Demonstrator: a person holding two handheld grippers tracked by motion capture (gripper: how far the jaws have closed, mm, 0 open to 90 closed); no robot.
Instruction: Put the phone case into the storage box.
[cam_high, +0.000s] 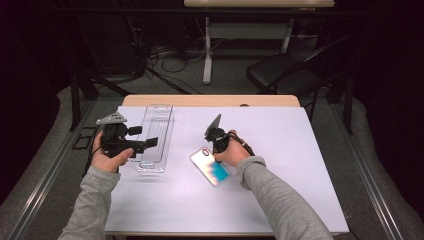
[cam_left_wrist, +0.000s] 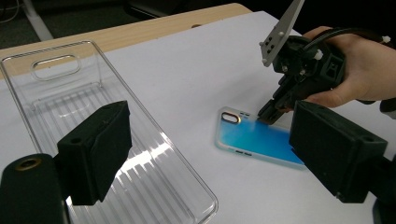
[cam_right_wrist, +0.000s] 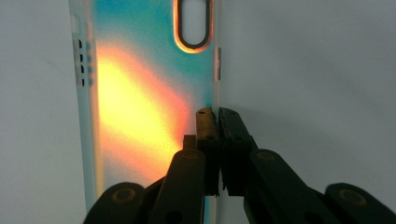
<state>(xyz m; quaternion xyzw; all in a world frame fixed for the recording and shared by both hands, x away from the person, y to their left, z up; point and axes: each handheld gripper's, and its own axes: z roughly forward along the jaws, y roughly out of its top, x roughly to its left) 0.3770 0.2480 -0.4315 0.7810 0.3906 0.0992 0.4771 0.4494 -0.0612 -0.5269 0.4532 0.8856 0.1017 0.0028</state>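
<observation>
Right gripper (cam_right_wrist: 217, 114): clamped on case (cam_right_wrist: 140, 93) edge, case flat on table (cam_high: 280, 150) | left gripper (cam_left_wrist: 205, 140): released, over tray (cam_left_wrist: 56, 98) | tip: lift level, keep pinch firm.

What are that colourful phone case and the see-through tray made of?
Phone case: likely soft glossy plastic or rubbery silicone, with clear rim and a blue-to-orange sheen that shifts between views. Tray: apparently hard clear plastic, ribbed floor, bright glare; glass seems less likely.
</observation>
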